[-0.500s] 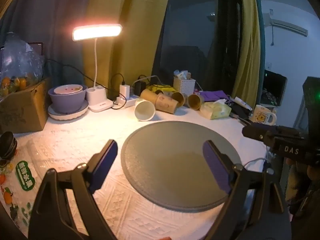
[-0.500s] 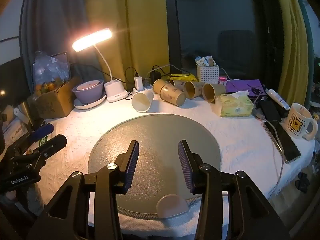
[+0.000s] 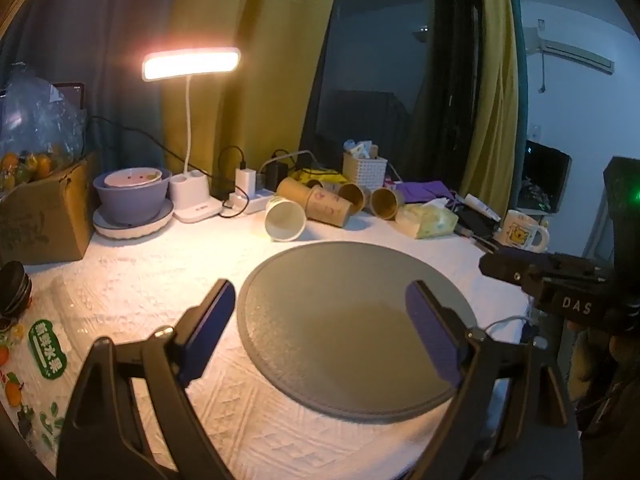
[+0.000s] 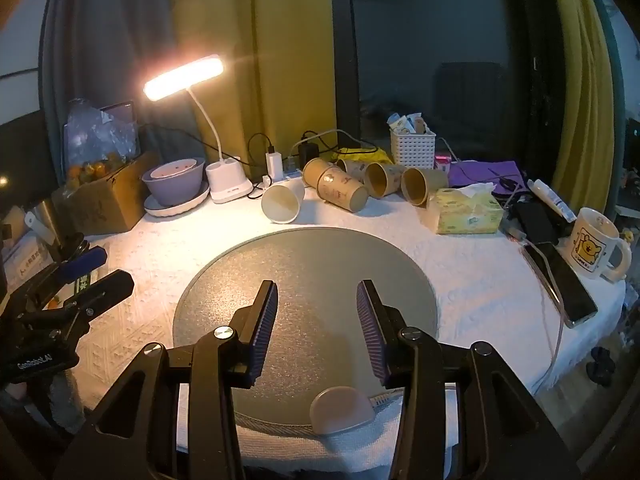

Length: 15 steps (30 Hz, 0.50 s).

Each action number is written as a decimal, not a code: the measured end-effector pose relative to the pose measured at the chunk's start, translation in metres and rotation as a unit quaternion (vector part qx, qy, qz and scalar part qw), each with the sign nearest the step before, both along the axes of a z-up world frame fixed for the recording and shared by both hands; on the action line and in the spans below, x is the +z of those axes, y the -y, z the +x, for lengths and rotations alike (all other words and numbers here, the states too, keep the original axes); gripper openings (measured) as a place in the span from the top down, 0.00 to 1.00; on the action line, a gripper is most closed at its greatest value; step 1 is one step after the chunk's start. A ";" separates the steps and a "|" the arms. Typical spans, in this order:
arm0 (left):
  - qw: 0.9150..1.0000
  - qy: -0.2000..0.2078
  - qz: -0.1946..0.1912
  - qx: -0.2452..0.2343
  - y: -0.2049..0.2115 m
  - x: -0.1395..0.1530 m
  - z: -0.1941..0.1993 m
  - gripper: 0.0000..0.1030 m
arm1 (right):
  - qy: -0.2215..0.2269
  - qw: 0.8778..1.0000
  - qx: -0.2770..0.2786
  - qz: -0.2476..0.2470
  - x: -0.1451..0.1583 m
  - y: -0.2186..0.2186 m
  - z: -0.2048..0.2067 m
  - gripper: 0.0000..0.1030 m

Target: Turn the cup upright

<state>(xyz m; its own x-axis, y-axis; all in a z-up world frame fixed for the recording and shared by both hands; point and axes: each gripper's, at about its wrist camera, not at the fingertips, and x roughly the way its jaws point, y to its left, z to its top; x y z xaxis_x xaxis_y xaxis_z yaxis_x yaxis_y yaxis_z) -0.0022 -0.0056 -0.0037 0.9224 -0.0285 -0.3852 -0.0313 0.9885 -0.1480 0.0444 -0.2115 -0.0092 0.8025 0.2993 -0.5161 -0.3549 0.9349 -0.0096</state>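
Phone [image 4: 562,280] in right wrist view only

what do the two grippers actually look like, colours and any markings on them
Both are black angular frames with silver screws at the joints and dark blue ribbed pads on the two fingers. The left gripper and right gripper look alike up close. Seen from the other side, the right gripper's body carries white "DAS" lettering, and the left one's body carries small white lettering and a blue part near its fingers. No sleeves show.
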 end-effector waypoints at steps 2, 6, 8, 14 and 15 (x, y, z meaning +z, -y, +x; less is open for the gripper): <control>1.000 0.000 -0.002 -0.003 0.000 0.001 -0.001 0.14 | -0.002 1.000 0.001 0.000 0.001 0.000 0.001 0.58; 1.000 0.004 -0.003 -0.006 0.002 0.004 -0.004 0.14 | 0.000 1.000 0.000 0.000 0.003 0.000 0.001 0.58; 1.000 0.004 -0.005 -0.007 0.002 0.004 -0.004 0.14 | 0.000 1.000 0.000 0.000 0.003 0.000 0.000 0.58; 1.000 0.007 0.000 -0.015 0.007 0.007 -0.005 0.14 | 0.000 1.000 0.000 0.000 0.003 0.000 -0.001 0.58; 1.000 0.007 -0.001 -0.015 0.006 0.007 -0.003 0.14 | 0.001 1.000 0.000 0.000 0.003 -0.001 -0.001 0.58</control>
